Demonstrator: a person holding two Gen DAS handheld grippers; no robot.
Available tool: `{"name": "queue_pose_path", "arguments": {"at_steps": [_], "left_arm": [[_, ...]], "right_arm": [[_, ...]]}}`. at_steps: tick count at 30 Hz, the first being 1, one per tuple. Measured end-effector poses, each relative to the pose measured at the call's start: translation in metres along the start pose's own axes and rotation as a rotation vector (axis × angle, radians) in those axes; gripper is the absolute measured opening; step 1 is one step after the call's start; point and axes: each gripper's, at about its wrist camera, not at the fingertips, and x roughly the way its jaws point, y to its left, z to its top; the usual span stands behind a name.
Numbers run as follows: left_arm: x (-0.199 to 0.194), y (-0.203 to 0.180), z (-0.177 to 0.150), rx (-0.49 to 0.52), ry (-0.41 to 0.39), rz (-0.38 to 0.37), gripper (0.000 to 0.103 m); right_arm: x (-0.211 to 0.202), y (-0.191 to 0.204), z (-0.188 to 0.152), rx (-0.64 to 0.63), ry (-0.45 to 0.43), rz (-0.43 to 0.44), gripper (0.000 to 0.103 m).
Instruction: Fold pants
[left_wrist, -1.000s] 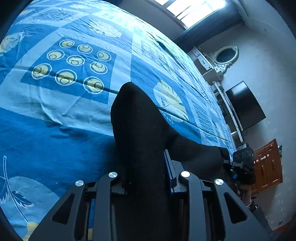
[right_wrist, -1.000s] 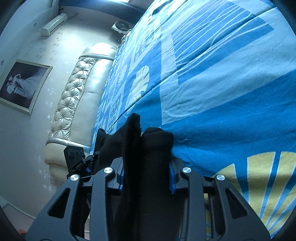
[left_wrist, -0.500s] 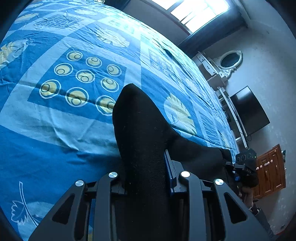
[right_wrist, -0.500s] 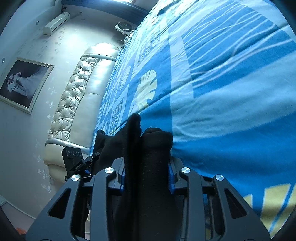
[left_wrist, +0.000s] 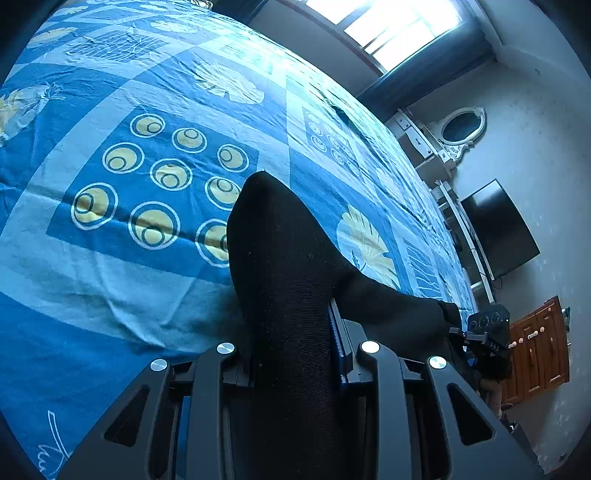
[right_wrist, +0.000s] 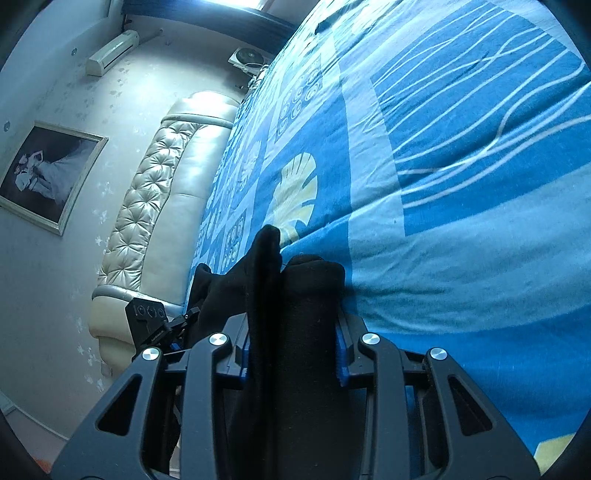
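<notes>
Black pants (left_wrist: 288, 280) are clamped in both left gripper (left_wrist: 295, 354) and right gripper (right_wrist: 291, 350), seemingly above the bedspread (left_wrist: 110, 280).

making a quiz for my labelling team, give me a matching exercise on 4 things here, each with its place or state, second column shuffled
Things:
1. black pants
2. blue patterned bedspread
3. tufted headboard
4. dark screen

Places or states:
A. on the wall, right of the left wrist view
B. bunched between both grippers' jaws
C. spread flat under the grippers
D. cream, along the bed's left edge in the right wrist view

Pairs: 1-B, 2-C, 3-D, 4-A
</notes>
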Motion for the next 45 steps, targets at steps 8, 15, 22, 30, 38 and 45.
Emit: {"name": "queue_pose_path", "arguments": {"at_steps": [8, 15, 22, 30, 38, 45], "left_arm": [[0.006, 0.009, 0.002, -0.02, -0.002, -0.021, 0.03], [0.008, 0.018, -0.002, -0.058, -0.003, -0.057, 0.032], [0.011, 0.029, -0.008, -0.101, -0.014, -0.104, 0.035], [0.004, 0.037, -0.011, -0.154, -0.008, -0.201, 0.051], [-0.054, 0.063, -0.054, -0.278, -0.08, -0.284, 0.07], [-0.076, 0.052, -0.101, -0.26, -0.058, -0.234, 0.073]], "right_arm": [[0.005, -0.01, 0.006, 0.03, -0.002, 0.024, 0.032], [0.005, -0.013, 0.007, 0.036, -0.002, 0.037, 0.032], [0.004, -0.017, 0.007, 0.042, -0.006, 0.047, 0.032], [0.003, -0.022, 0.008, 0.054, -0.009, 0.055, 0.032], [-0.03, -0.024, -0.006, 0.12, -0.052, 0.103, 0.058], [-0.06, -0.024, -0.046, 0.13, -0.03, 0.089, 0.072]]}}
